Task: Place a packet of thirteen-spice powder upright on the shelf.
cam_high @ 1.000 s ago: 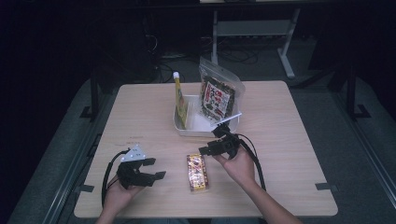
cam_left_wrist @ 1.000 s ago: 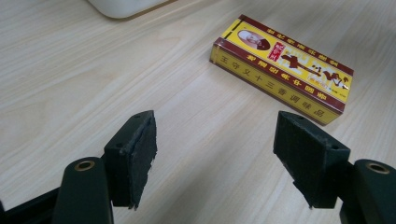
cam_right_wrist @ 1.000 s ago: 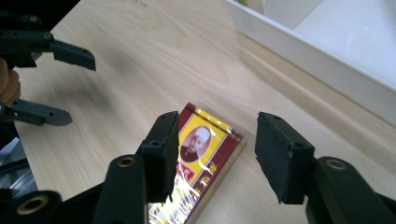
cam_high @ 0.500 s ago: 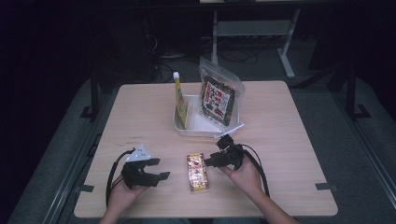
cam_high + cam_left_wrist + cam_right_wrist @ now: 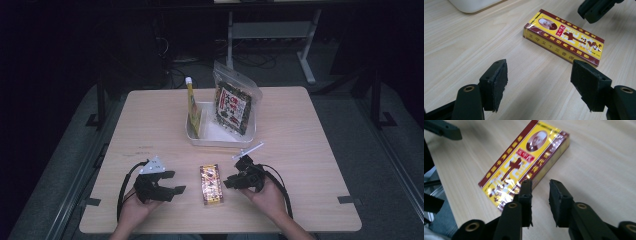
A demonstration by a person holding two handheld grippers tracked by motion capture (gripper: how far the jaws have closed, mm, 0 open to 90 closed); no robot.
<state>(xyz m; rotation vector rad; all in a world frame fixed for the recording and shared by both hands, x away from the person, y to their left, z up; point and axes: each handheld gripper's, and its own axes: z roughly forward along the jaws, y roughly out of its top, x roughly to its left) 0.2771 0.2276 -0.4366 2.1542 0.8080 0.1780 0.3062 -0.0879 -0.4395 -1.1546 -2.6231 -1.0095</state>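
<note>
A flat yellow-and-maroon cardboard box (image 5: 211, 184) lies on the wooden bench (image 5: 310, 150) between the wide-open left gripper (image 5: 172, 182) and the narrowly parted, empty right gripper (image 5: 229, 180).

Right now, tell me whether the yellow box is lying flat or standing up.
Lying flat. The box rests on its broad back on the table, printed face up, untouched between both tools.

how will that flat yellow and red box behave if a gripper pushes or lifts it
The yellow and red box lies flat on its broad face on the table, so a push would probably slide it, not tip or roll it. Its straight edges suggest stiff card that should keep its shape. Its glossy film wrap may be slippery, so the left gripper might need a firm squeeze.
</note>
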